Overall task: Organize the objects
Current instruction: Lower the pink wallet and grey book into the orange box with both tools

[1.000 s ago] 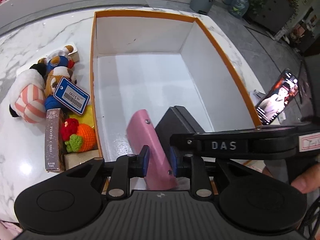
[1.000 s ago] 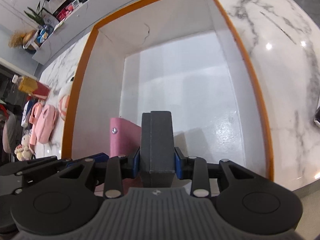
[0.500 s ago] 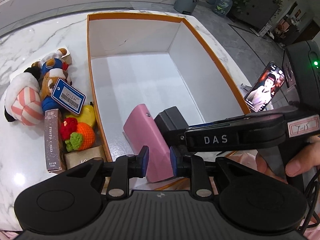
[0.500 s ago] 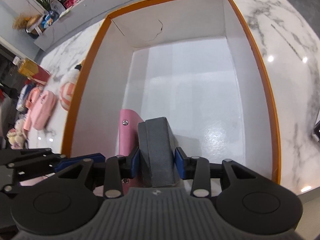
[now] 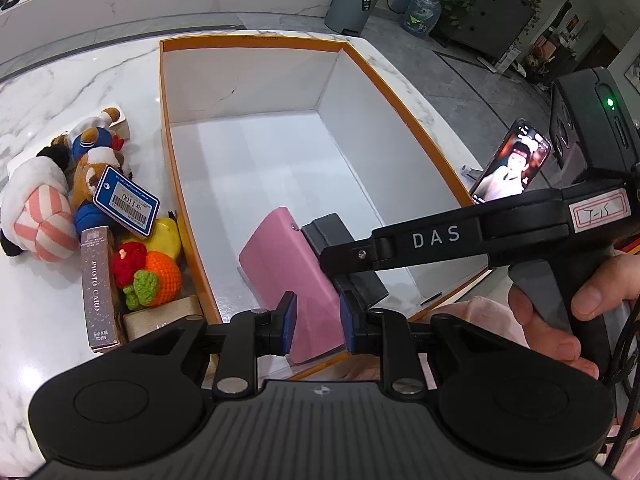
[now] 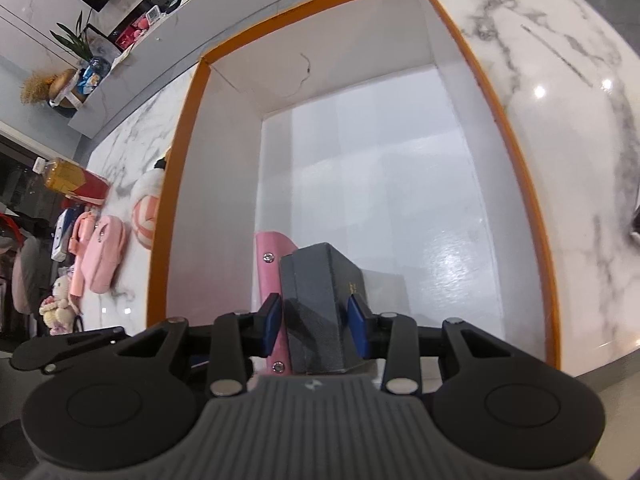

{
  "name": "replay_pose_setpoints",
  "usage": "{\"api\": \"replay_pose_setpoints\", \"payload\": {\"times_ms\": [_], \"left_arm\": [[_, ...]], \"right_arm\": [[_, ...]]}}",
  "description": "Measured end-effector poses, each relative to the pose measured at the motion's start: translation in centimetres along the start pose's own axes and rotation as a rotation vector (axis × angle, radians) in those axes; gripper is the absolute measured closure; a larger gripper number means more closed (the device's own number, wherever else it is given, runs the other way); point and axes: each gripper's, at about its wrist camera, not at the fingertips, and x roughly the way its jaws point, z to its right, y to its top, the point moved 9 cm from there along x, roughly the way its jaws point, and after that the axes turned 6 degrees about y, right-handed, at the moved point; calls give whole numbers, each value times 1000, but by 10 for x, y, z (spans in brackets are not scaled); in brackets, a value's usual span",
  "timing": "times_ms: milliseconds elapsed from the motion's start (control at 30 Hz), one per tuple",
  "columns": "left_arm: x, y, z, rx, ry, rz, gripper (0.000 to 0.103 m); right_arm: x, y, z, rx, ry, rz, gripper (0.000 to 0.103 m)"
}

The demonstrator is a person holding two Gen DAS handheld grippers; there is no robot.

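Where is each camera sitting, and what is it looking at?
Left wrist: rides on the left claw, looks down at the flat pink case it grips in the orange-rimmed white box; the right claw's arm and a hand show.
Right wrist: rides on the right claw, looks down at the dark grey box between its pads.
Both see case, grey box and white box.
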Motion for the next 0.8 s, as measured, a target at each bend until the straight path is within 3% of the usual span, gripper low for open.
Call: {"api": "replay_pose_setpoints", "payload": {"times_ms": [133, 567, 800], "left_arm": [[-2, 0, -1, -3, -6, 5, 76], [-2, -3, -3, 1, -1, 4, 76], [-23, 2, -7, -5, -11, 65, 76]], "right_arm": [[0, 1, 2, 6, 5, 4, 74], [0, -9, -3, 42, 32, 12, 75], [5, -6, -5, 64, 50, 20, 74]]}}
